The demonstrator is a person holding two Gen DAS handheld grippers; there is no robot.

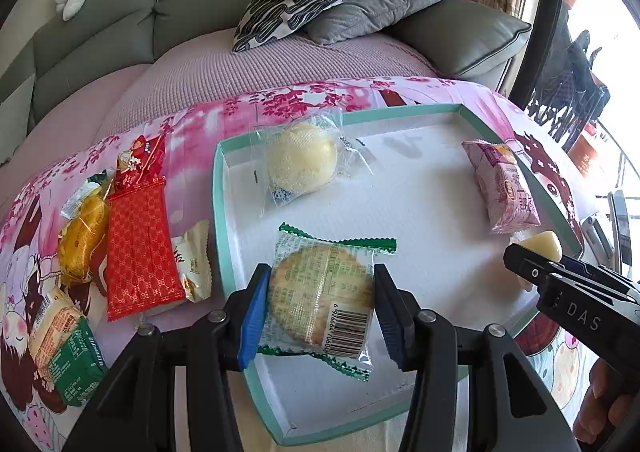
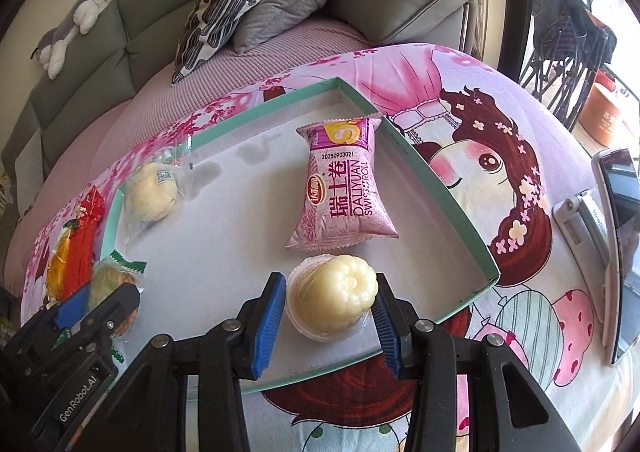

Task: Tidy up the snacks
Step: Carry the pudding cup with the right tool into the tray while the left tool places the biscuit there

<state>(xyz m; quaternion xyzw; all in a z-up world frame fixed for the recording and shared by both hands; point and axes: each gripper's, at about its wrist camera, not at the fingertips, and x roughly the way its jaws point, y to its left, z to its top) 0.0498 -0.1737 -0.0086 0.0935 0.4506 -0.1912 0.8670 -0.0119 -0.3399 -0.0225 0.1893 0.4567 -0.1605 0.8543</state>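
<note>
crinkly clear film with green zigzag ends wraps the cracker (image 1: 322,294), which lies low in the tray (image 1: 400,113) near its 6 o'clock edge. the left gripper (image 1: 318,310) has its blue pads (image 1: 252,322) set against both sides of the pack, jaws closed to the pack's width; it seems to be gripped, though how firmly i cannot tell. this one is light, flat and brittle: a hard squeeze across the disc would likely crack it, and the film is slick, so hold it at the rim with mild pressure.

the jelly cup (image 2: 334,298) sits at the tray's 5 o'clock corner, between the pads of the right gripper (image 2: 326,312), jaws drawn in to about its width; contact on each side looks likely but is not certain. it looks like thin plastic with a soft filling, smooth and rounded, so it may slip or dent; its wider base should give the best hold.

already in the tray: a bun (image 1: 302,160) in loose clear wrap at 11 o'clock, soft and easily crushed, and a pink swiss roll (image 2: 344,196) at 2 o'clock, puffy and light, best pinched across its middle.

outside the tray at 9 o'clock, on the printed cloth (image 2: 480,212), lie a red pack (image 1: 140,248), a gold sweet (image 1: 82,238) and a green-and-yellow pack (image 1: 64,344).
</note>
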